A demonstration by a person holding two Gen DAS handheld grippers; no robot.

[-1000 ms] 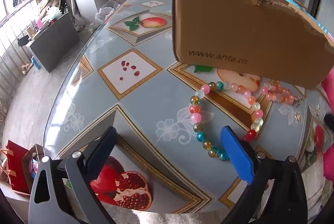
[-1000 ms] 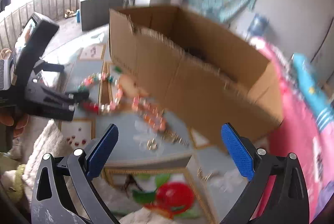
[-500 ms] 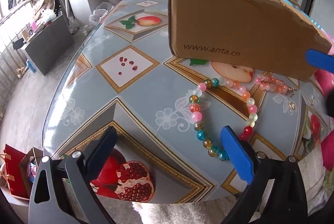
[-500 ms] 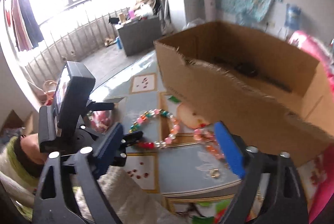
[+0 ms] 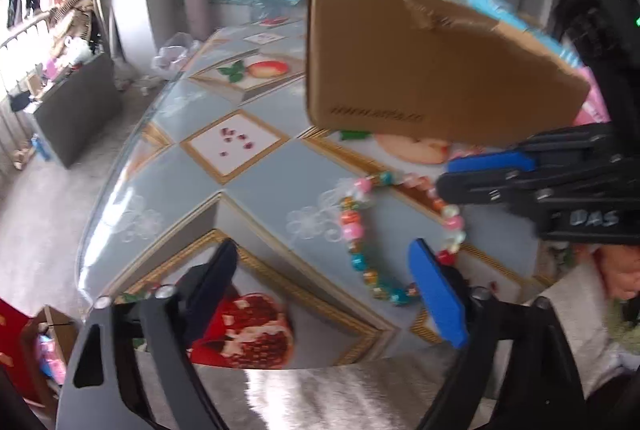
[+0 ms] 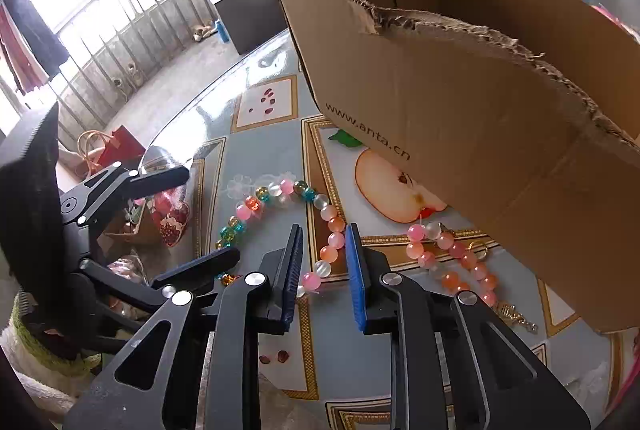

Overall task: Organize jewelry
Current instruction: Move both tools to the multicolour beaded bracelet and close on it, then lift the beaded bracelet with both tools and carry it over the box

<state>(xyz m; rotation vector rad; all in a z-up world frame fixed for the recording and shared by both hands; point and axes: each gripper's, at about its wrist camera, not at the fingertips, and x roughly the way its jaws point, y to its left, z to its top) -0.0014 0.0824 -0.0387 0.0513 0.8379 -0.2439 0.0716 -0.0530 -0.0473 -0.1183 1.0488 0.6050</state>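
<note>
Tabletop [image 6: 260,133], glossy fruit-print cover, carries everything; curved left edge near both views, so reach stays short.

Box [image 6: 460,101] sits toward far-right side of tabletop, open top up, torn near rim. Prob. the drop-off for the jewelry: low torn wall faces the grippers, easy to lift beads over. Inside not visible, contents can't tell.

L gripper [image 5: 320,290] hangs over near-left part of tabletop, just beside the necklace's teal end. Jaws wide but closing, nothing between them, pads on nothing. Looks like backup: placed to catch or pin the loop's other side so the strand doesn't drag.

R gripper [image 6: 324,270] angled down at near edge of tabletop, straddling the strand. Jaws narrow and closing, beads between them; pads [image 6: 356,270] not yet pressing as far as can be seen. Side-on approach across the strand makes sense: pinches one bead run, not the whole loop.

Necklace [image 6: 280,189], multicolour beads, lies in open loop flat on tabletop, in front of box's near-left corner. Spread out, so a single run is easy to isolate.

Bracelet [image 6: 452,254], pink/orange beads w/ gold clasp, just beside box's near wall, right of R gripper. Untouched, likely next.
</note>
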